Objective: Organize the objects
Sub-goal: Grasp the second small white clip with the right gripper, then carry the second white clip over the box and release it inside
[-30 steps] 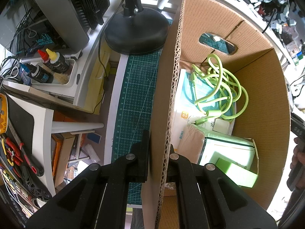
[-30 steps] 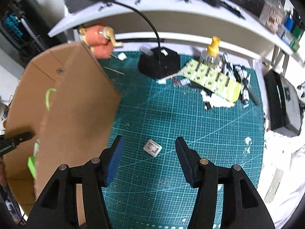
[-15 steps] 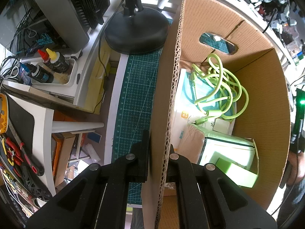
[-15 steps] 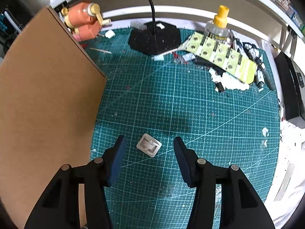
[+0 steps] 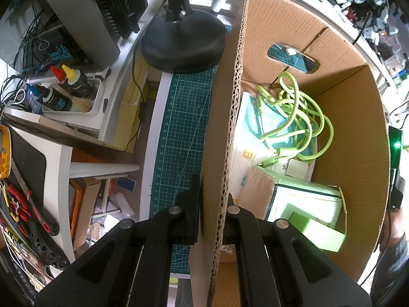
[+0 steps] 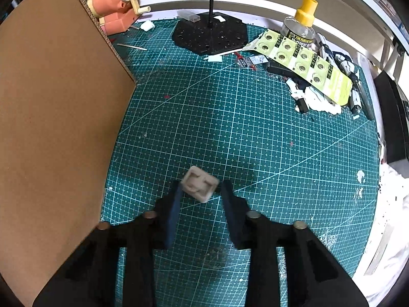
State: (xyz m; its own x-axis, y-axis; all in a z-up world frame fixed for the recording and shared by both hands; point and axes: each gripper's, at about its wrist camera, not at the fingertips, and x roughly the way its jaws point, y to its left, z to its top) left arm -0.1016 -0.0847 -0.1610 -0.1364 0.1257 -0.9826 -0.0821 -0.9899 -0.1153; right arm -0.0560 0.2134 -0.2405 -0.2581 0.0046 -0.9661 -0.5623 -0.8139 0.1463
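Note:
My left gripper [image 5: 211, 194] is shut on the near wall of the cardboard box [image 5: 352, 117], one finger inside and one outside. In the box lie a green cable [image 5: 294, 117], a white-and-teal pack [image 5: 245, 153] and a green-and-white carton [image 5: 306, 204]. In the right wrist view my right gripper [image 6: 200, 188] stands low over the green cutting mat [image 6: 242, 128] with a small grey square part [image 6: 200, 184] between its fingertips. The left pad touches the part; the right pad stands just off it. The box's outer wall [image 6: 58, 128] is close on the left.
A black lamp base [image 5: 182, 39] stands beyond the box. A tray of bottles [image 5: 66, 94] and tools lie left of the mat. On the mat's far side are a black stand base [image 6: 209, 34], a yellow-capped bottle [image 6: 301, 24], a battery card [image 6: 306, 64] and a pink sharpener [image 6: 115, 7].
My right gripper has come down and forward over the grey part and narrowed around it. The left gripper and the box have not moved.

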